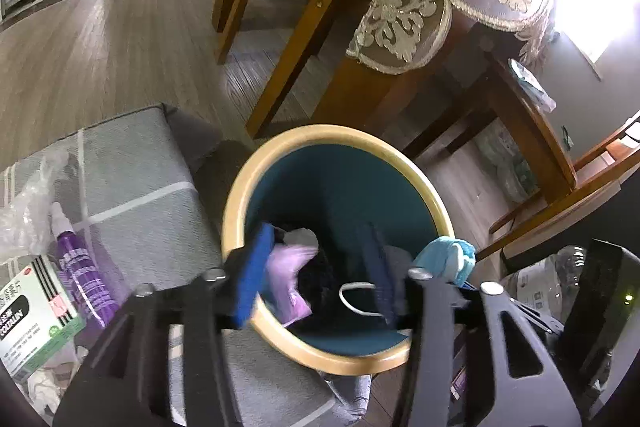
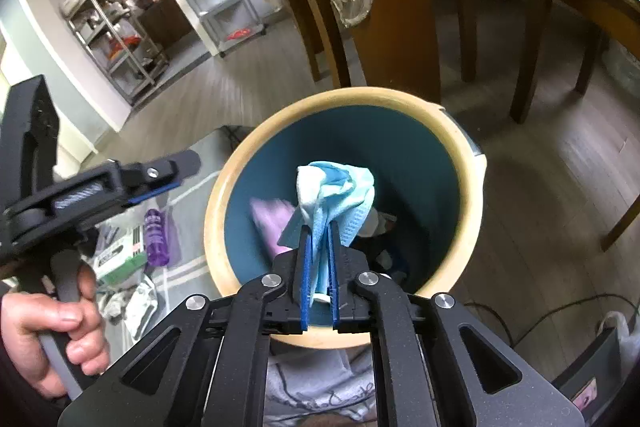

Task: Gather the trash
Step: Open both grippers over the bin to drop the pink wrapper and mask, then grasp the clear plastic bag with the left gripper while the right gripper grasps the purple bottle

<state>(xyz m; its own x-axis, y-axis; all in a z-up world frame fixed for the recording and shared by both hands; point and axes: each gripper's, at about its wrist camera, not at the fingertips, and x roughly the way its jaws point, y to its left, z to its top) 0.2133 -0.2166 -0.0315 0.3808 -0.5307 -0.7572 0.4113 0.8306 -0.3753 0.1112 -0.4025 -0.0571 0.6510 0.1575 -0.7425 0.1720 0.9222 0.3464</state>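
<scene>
Black linkage arms of the right hand-held gripper (image 2: 318,291) fill the bottom of its own view, and its blue pads are pressed together on a crumpled light-blue disposable face mask (image 2: 336,195), which hangs directly over the mouth of the round bin with a pale wooden rim and teal inside (image 2: 218,203). The left hand-held gripper (image 1: 316,267) is also over the bin, with its jaws spread and nothing between them. Inside the bin there already lie a pink-lilac soft packet (image 1: 286,275), a white loop of cord (image 1: 356,297) and some dark and white scraps, so part of the collecting seems done. The mask is not yet in the bin; I judge that letting it go is the step in hand. To the left of the bin, on the grey striped mat (image 1: 132,167), remain a purple spray bottle (image 1: 80,267), a white and green carton box (image 1: 36,315), crumpled clear plastic film (image 1: 28,203) and white wrappers (image 2: 138,301), so some trash probably is still to pick up.
</scene>
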